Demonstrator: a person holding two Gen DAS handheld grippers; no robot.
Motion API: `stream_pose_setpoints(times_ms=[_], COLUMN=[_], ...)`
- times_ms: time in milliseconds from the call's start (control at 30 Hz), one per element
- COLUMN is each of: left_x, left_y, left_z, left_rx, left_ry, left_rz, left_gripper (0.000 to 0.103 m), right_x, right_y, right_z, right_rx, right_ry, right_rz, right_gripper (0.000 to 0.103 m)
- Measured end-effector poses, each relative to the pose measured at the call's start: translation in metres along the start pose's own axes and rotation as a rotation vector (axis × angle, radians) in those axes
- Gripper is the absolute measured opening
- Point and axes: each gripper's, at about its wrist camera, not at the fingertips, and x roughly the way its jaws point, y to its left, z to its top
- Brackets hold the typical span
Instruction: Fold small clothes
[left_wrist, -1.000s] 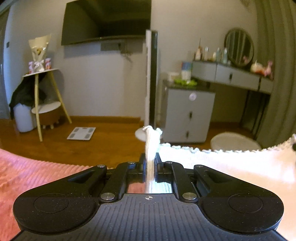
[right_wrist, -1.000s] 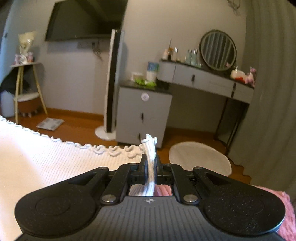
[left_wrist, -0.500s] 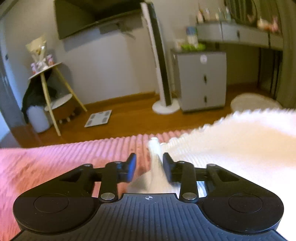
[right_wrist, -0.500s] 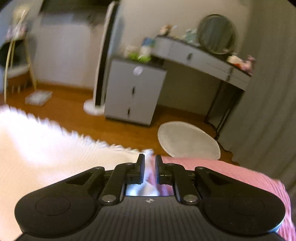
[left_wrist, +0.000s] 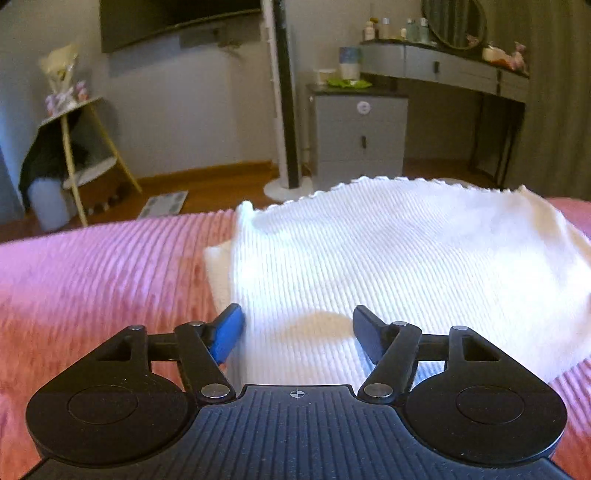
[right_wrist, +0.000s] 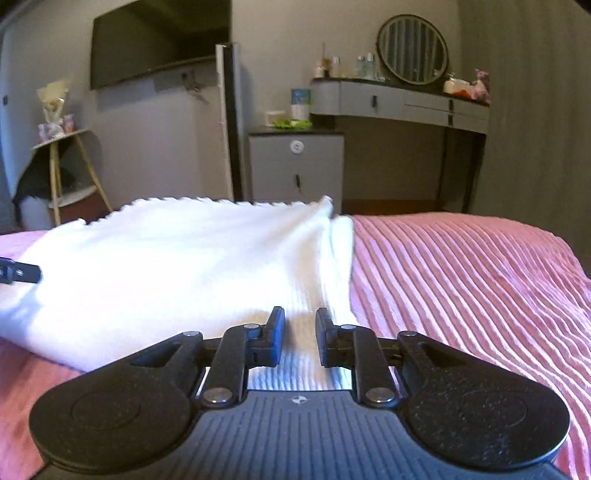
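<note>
A white ribbed knit garment (left_wrist: 388, 266) lies spread on the pink ribbed bedspread (left_wrist: 92, 273), its scalloped hem at the far edge. A lower layer peeks out at its left side. My left gripper (left_wrist: 297, 323) is wide open and empty, low over the garment's near left edge. In the right wrist view the garment (right_wrist: 177, 258) fills the left half. My right gripper (right_wrist: 299, 325) is open and empty over its near right edge. A tip of the left gripper shows at that view's far left edge (right_wrist: 22, 273).
The bedspread (right_wrist: 461, 295) extends right of the garment. Beyond the bed's far edge are a wooden floor, a grey drawer cabinet (left_wrist: 360, 133), a tower fan (left_wrist: 284, 96), a vanity desk with round mirror (right_wrist: 410, 96) and a tripod shelf (left_wrist: 81, 155).
Both grippers held pinched corners of the garment up a second ago. They lowered it onto the bed, opened and let go, and have drawn back toward its near edge.
</note>
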Motion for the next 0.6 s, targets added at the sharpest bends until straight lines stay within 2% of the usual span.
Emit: stream_pose_setpoints(times_ms=[100,200,300,400,467,600], left_x=[0.004,0.01,0.016,0.024,0.027,0.02], left_y=[0.005,0.007,0.008,0.008,0.006,0.008], left_z=[0.005,0.007,0.006,0.004,0.004,0.011], left_rx=[-0.038,-0.032,-0.012,-0.014,-0.014,-0.031], left_ry=[0.009,0.024,0.022,0.03,0.024,-0.012], left_rz=[-0.006,0.006,0.021,0.034,0.045,0.05], left_gripper=[0.074,0.074,0.077,0.079,0.081,0.081], right_x=[0.006,0.011,0.013,0.015,0.018,0.023], right_y=[-0.012,-0.028,-0.033,-0.042,-0.049,-0.05], right_z=[0.003,0.001,-0.009,-0.015,-0.016,-0.012], right_rx=[0.106,0.205,0.205,0.25,0.282,0.266], right_ry=[0.014,0.004,-0.021,-0.036,-0.038,-0.044], right_rz=[0.006,0.04,0.05,0.062,0.073,0.063], right_gripper=[0.015,0.015,0.013,0.005,0.005,0.005])
